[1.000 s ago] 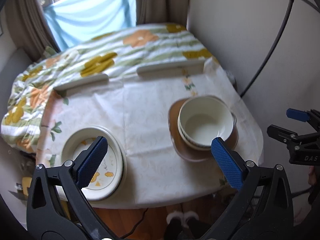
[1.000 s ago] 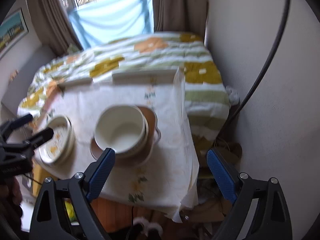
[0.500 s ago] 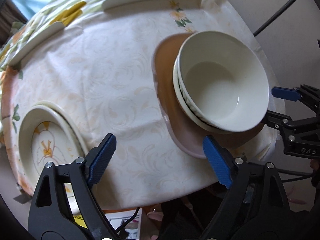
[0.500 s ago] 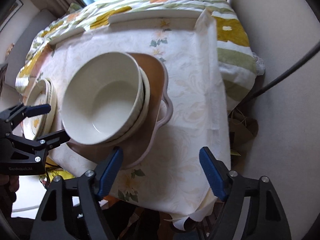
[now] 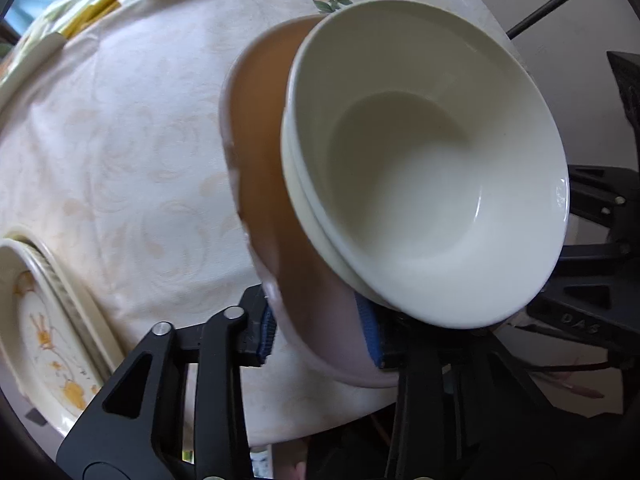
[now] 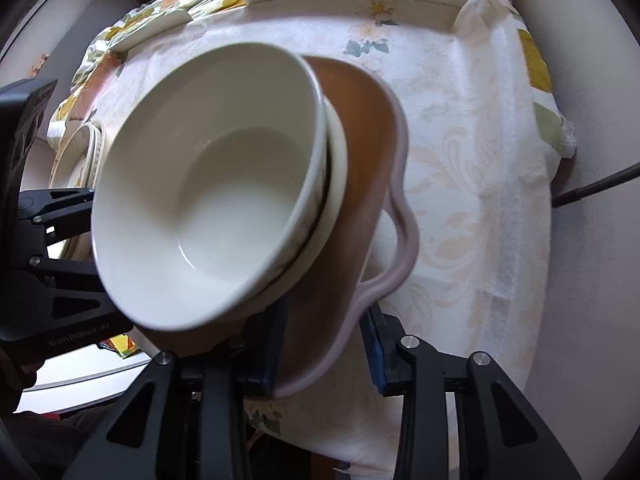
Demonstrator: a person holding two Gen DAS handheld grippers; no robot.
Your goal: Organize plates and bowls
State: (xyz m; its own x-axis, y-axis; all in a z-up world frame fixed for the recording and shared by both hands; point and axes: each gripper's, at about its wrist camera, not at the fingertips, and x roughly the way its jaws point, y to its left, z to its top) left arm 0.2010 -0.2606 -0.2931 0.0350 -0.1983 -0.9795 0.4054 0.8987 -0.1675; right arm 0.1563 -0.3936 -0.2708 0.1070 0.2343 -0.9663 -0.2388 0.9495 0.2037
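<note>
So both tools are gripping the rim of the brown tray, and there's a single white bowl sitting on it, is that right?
Not quite. The left tool and right tool have just closed on the brown tray's rim, but it carries two white bowls nested together, not one: the right wrist view shows the top bowl sitting inside a lower bowl.

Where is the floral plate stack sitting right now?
In the left wrist view the floral plate stack lies at the table's left edge on the pale tablecloth, apart from the brown tray holding the white bowls.
</note>
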